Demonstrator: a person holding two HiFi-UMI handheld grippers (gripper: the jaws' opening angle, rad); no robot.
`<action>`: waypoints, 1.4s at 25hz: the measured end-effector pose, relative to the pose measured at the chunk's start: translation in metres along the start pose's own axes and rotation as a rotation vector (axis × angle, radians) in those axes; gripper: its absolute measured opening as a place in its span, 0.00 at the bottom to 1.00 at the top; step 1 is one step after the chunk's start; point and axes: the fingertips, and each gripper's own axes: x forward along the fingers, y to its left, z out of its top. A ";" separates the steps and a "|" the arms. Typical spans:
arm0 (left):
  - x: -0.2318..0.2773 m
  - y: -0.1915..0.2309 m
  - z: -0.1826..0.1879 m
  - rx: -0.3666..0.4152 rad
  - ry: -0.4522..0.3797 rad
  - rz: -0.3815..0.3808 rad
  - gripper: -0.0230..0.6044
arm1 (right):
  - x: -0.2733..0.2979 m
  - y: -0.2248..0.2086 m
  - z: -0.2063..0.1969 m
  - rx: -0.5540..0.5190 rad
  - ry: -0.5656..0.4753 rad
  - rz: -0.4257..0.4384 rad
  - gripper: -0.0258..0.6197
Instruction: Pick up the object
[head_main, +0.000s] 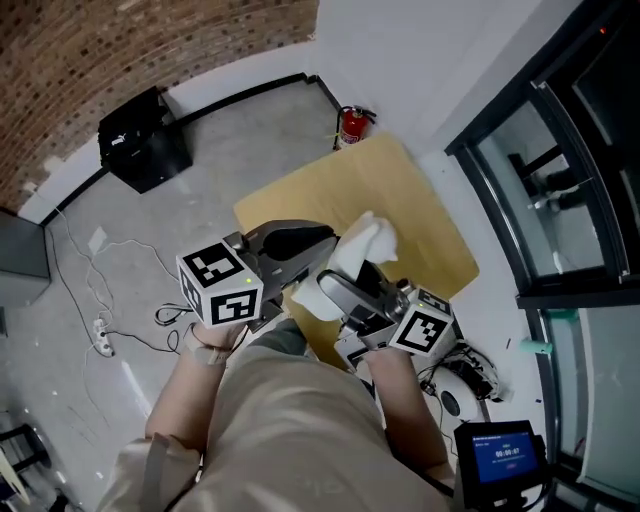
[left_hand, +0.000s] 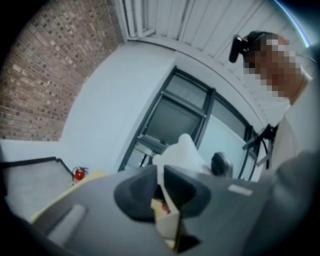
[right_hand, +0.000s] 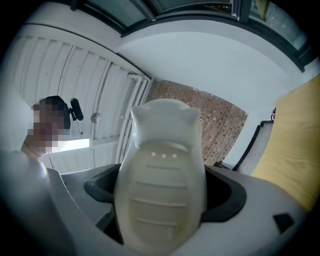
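A white slipper-like object (head_main: 368, 240) with a ribbed sole and two ear-like bumps hangs in the air over the yellow-brown table (head_main: 400, 190). In the right gripper view its sole (right_hand: 162, 165) fills the middle, and my right gripper (right_hand: 162, 192) is shut on its sides. In the head view this gripper (head_main: 350, 290) sits just below the object. My left gripper (head_main: 305, 265) comes in from the left. In the left gripper view its jaws (left_hand: 161, 187) pinch a thin cream edge, with the white object (left_hand: 182, 152) rising behind. What that thin edge belongs to is partly hidden.
A red fire extinguisher (head_main: 352, 125) stands by the wall beyond the table. A black box (head_main: 143, 140) sits on the floor at upper left. Cables and a power strip (head_main: 100, 335) lie at left. A small lit screen (head_main: 500, 452) is at lower right, next to dark window frames (head_main: 560, 180).
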 end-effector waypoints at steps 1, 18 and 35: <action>0.000 -0.002 0.002 -0.005 -0.020 0.012 0.07 | -0.001 0.002 -0.001 -0.003 -0.011 0.000 0.81; 0.050 -0.018 0.014 0.021 -0.038 0.061 0.01 | -0.026 -0.009 0.028 -0.078 -0.106 -0.069 0.81; 0.065 -0.028 0.009 0.101 0.019 0.042 0.01 | -0.032 -0.005 0.031 -0.108 -0.158 -0.074 0.95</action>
